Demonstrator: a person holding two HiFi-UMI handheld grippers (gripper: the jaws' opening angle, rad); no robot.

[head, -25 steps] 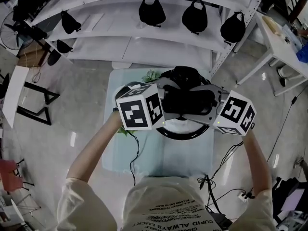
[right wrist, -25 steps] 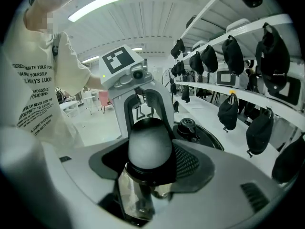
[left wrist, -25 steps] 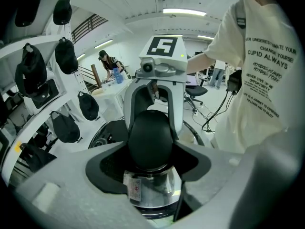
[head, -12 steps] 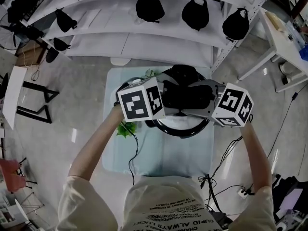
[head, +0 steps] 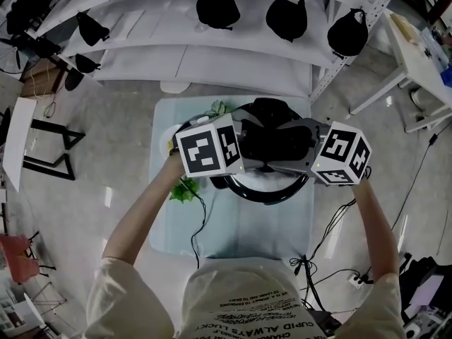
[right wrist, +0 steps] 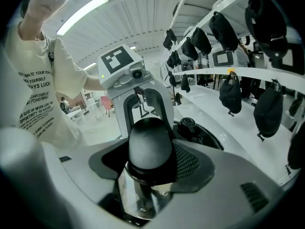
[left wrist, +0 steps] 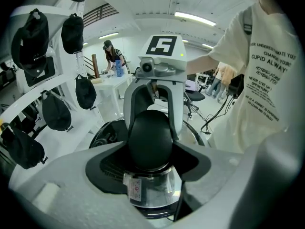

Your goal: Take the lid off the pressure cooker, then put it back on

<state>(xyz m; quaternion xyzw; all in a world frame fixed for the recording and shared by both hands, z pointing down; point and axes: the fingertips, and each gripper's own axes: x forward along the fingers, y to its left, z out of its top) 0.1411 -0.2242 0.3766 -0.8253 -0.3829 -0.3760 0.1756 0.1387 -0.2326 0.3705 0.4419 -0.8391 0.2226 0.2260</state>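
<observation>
The left gripper (left wrist: 150, 151) and right gripper (right wrist: 150, 161) were clamped on opposite ends of the stiff, likely heavy lid's (head: 275, 143) handle (left wrist: 150, 135).

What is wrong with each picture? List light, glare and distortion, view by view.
Head view: dim, wide lens bows the shelves. Left gripper view: fisheye, black corners, glaring ceiling lamp, near lid slightly soft. Right gripper view: same fisheye, bright lamp strip.

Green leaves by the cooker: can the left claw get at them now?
Probably not yet: the left claw is clamped on the lid handle, and the leaves lie on the table beneath it.
</observation>
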